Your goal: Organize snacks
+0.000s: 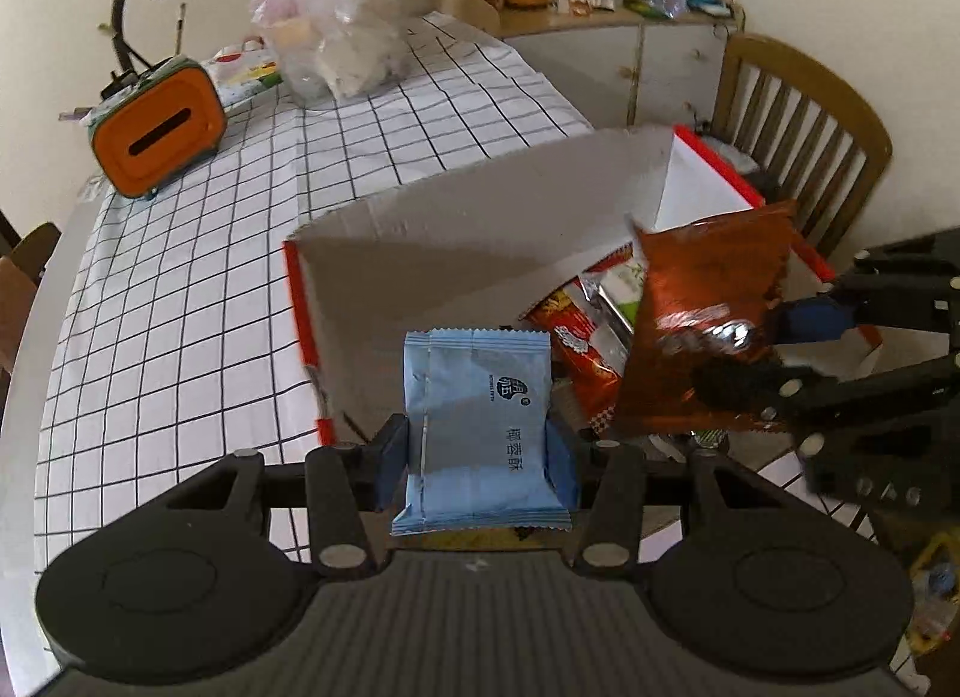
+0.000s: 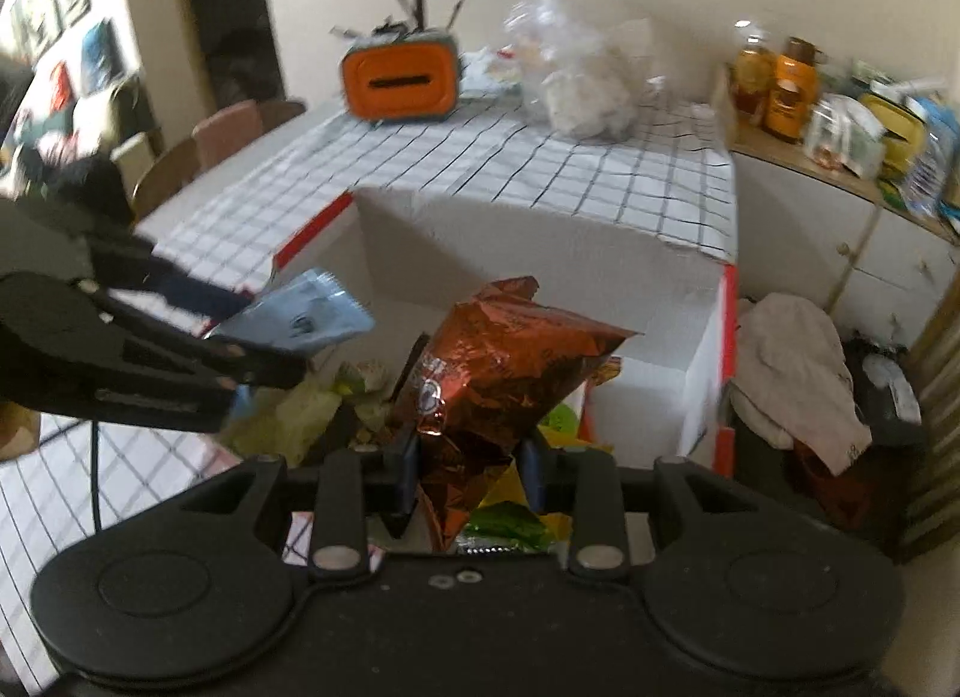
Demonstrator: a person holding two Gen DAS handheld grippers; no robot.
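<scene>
Pads of my left gripper (image 1: 477,448) clamp the pale blue snack packet (image 1: 477,427) by both side edges, my right gripper (image 2: 471,466) pinches the crumpled copper foil bag (image 2: 498,367) at its lower end, and both snacks hang over the open cardboard box (image 1: 420,253) of other wrappers beside the checked tablecloth (image 1: 210,253).

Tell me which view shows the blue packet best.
The left wrist view. There the blue packet faces the camera flat, sharp and almost whole, its printing legible, clamped between the left gripper pads. The right wrist view shows the packet only small, blurred and at an angle, at the left gripper's tips, above the box.
</scene>
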